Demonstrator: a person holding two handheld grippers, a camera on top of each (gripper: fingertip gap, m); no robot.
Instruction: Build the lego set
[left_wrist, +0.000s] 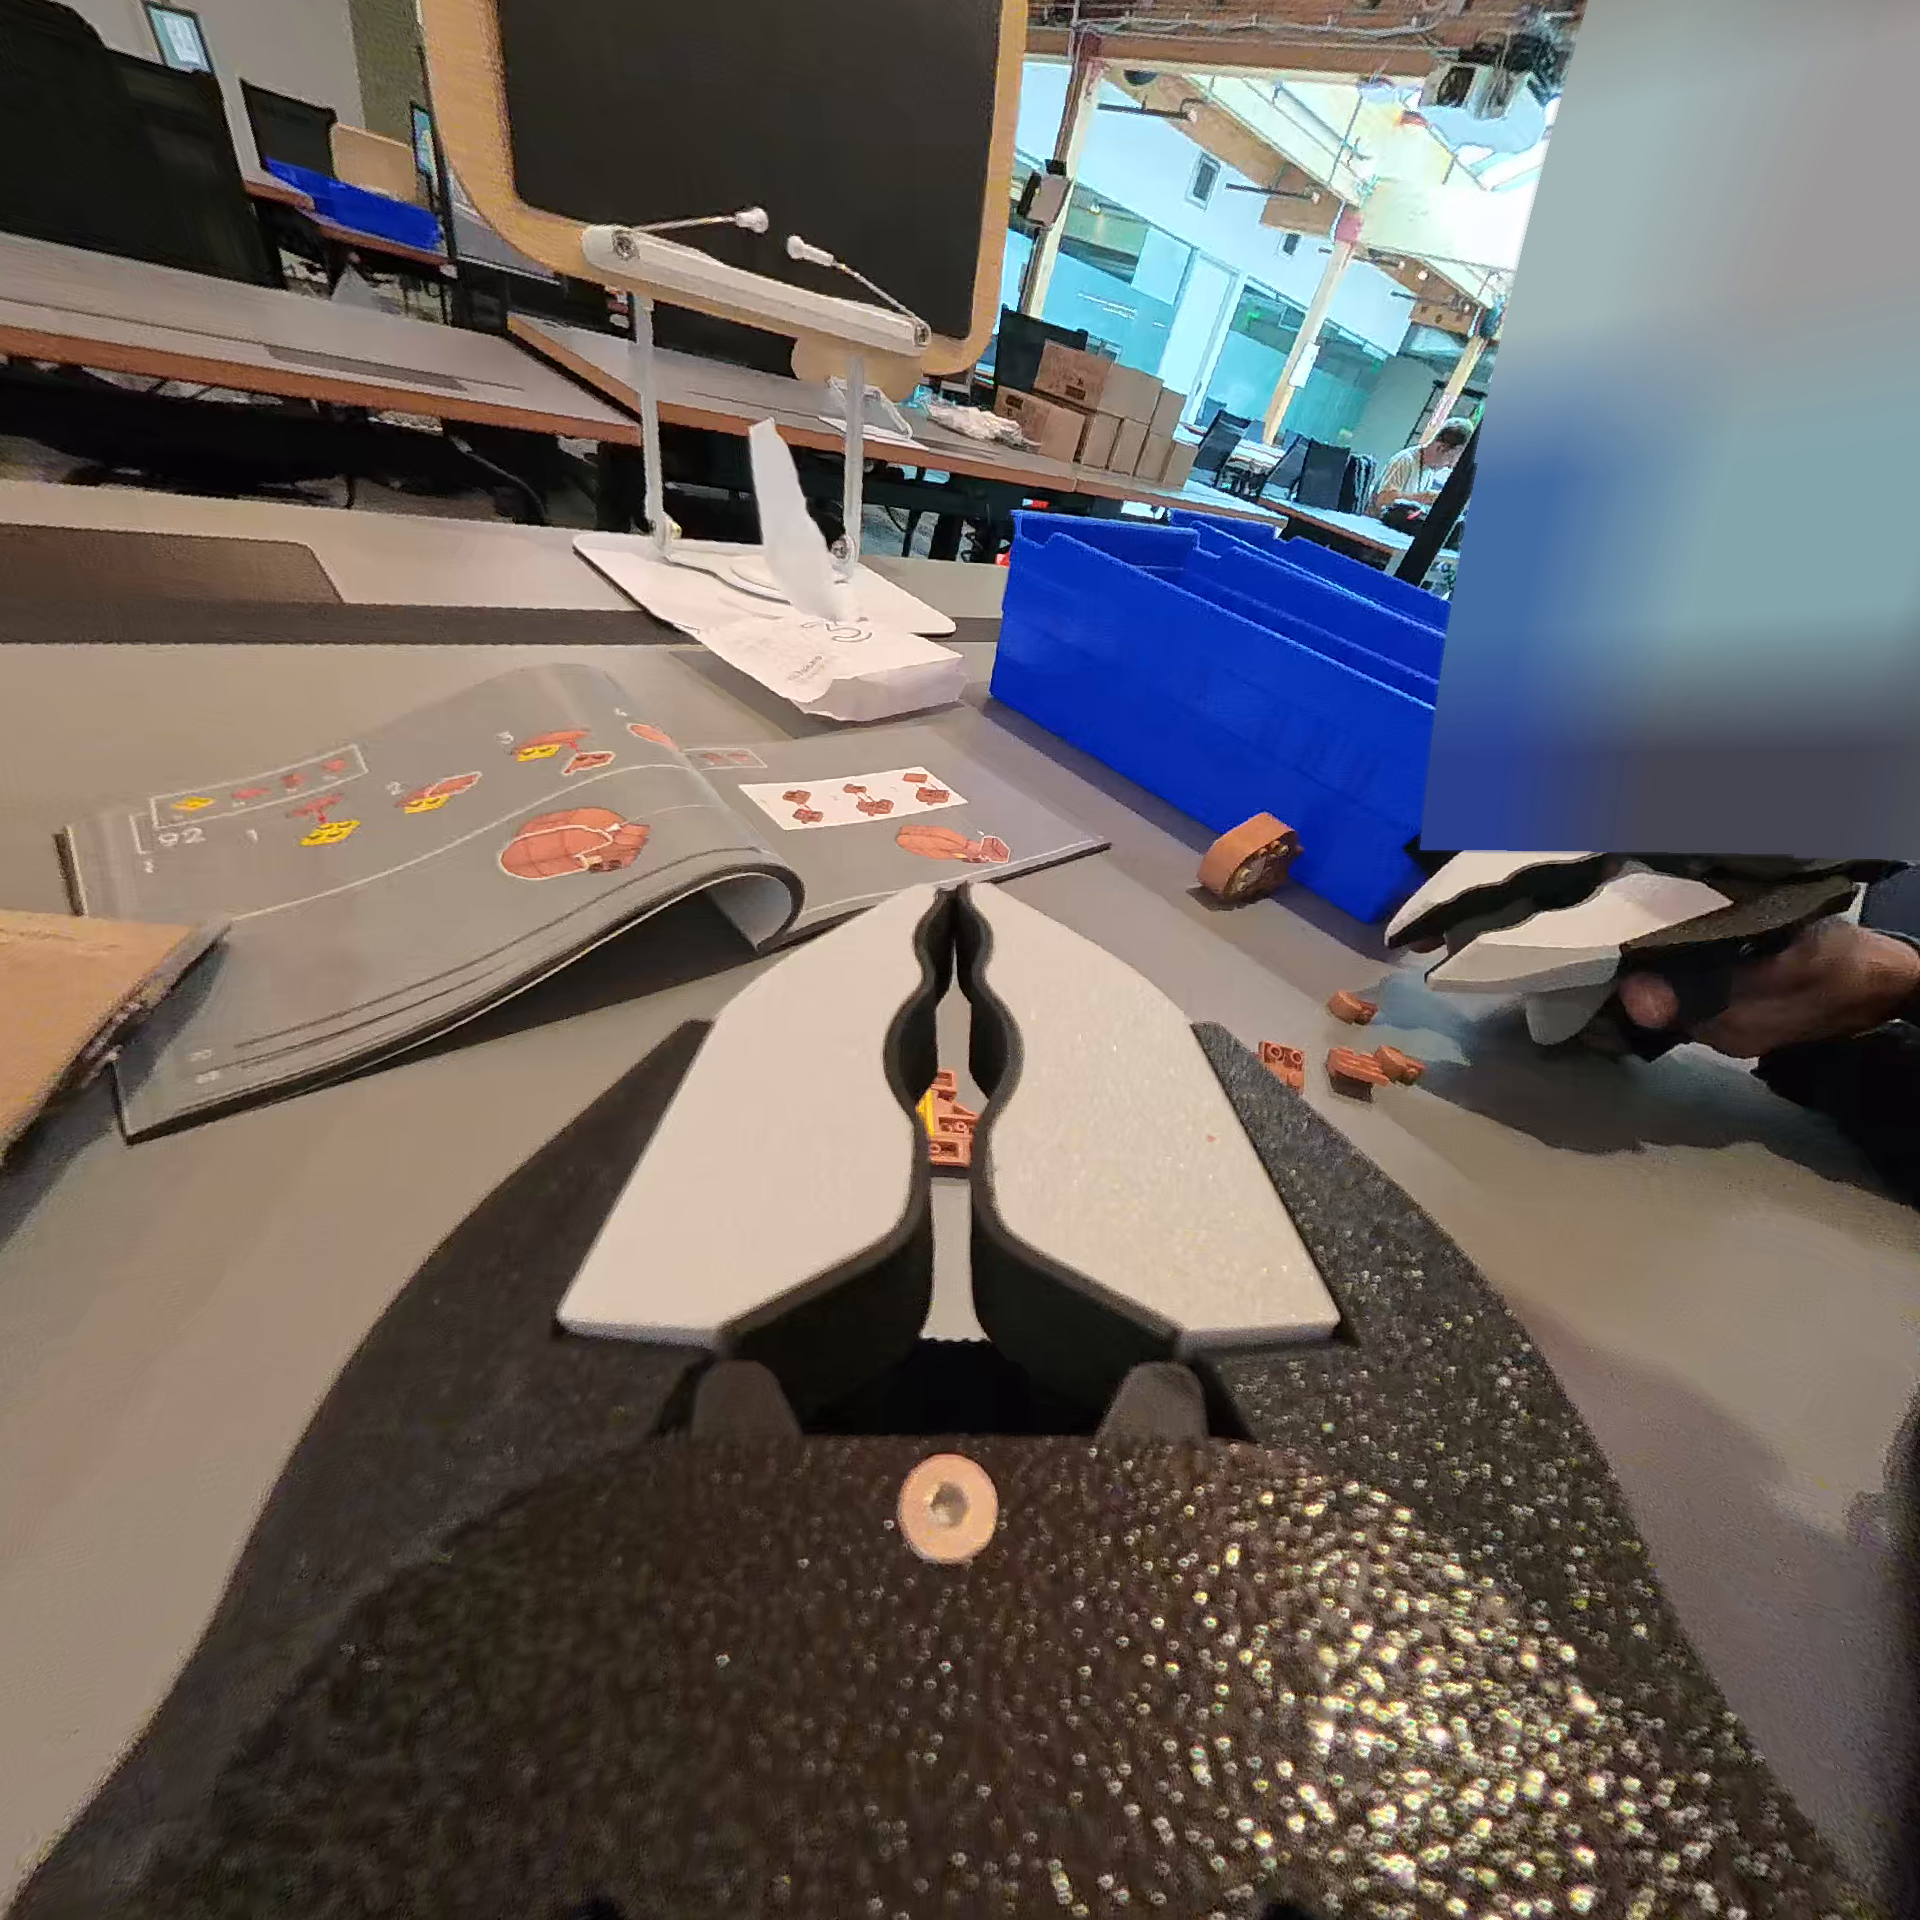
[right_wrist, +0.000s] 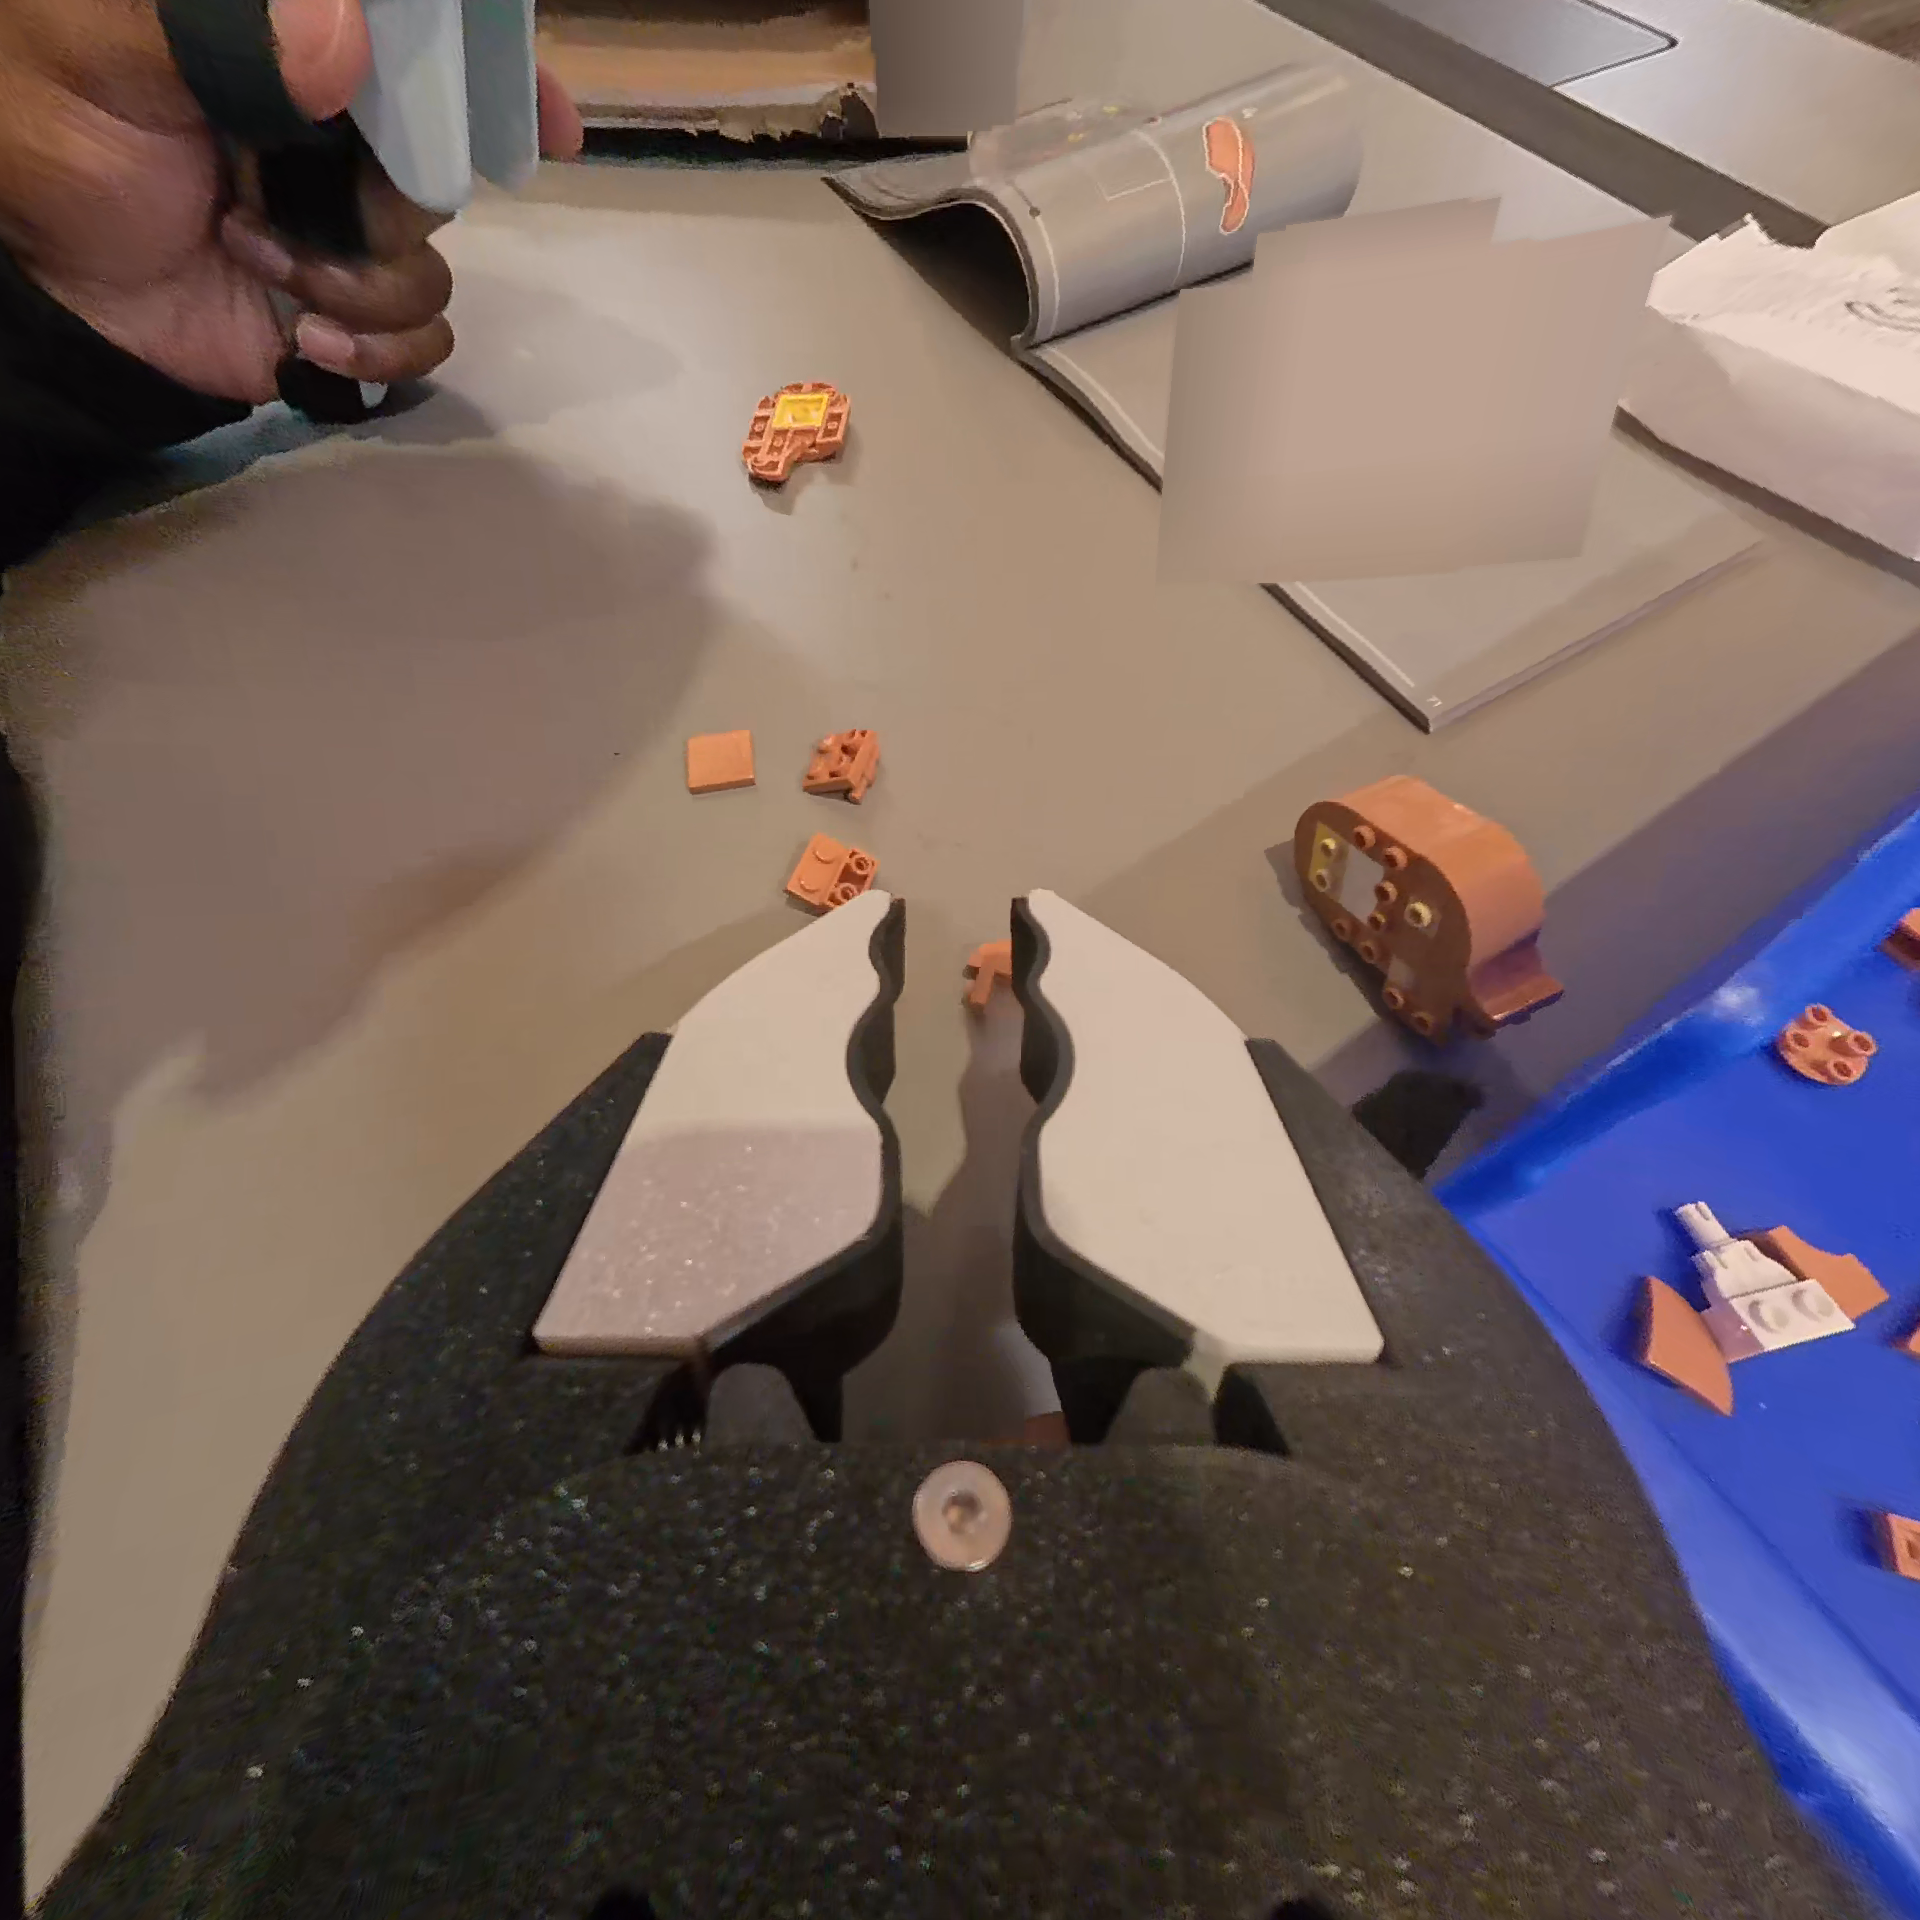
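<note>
My left gripper (left_wrist: 954, 896) is shut, its tips meeting with nothing between them. Through the gap behind the tips I see an orange and yellow brick assembly (left_wrist: 948, 1117) lying on the grey table; it also shows in the right wrist view (right_wrist: 798, 428). There a hand holds the left gripper, whose grey fingers (right_wrist: 436, 125) show at the top left. My right gripper (right_wrist: 956, 914) is open, low over the table. A small orange piece (right_wrist: 987, 971) lies between its fingers beside the right pad, not gripped. In the left wrist view the right gripper (left_wrist: 1415, 954) hovers over loose orange pieces (left_wrist: 1351, 1006).
A brown rounded brick body (right_wrist: 1418, 904) lies by the blue bin (right_wrist: 1714, 1195), which holds several pieces. An orange tile (right_wrist: 720, 762) and two orange bricks (right_wrist: 844, 766) lie ahead. An open instruction booklet (left_wrist: 416, 883), a white paper bag (left_wrist: 862, 665) and cardboard (left_wrist: 83, 987) lie around. The gap from one gripper's tips to the other's is roughly 25 cm. My right gripper is the nearer one to the orange tile (right_wrist: 720, 762): about 8 cm, against 15 cm.
</note>
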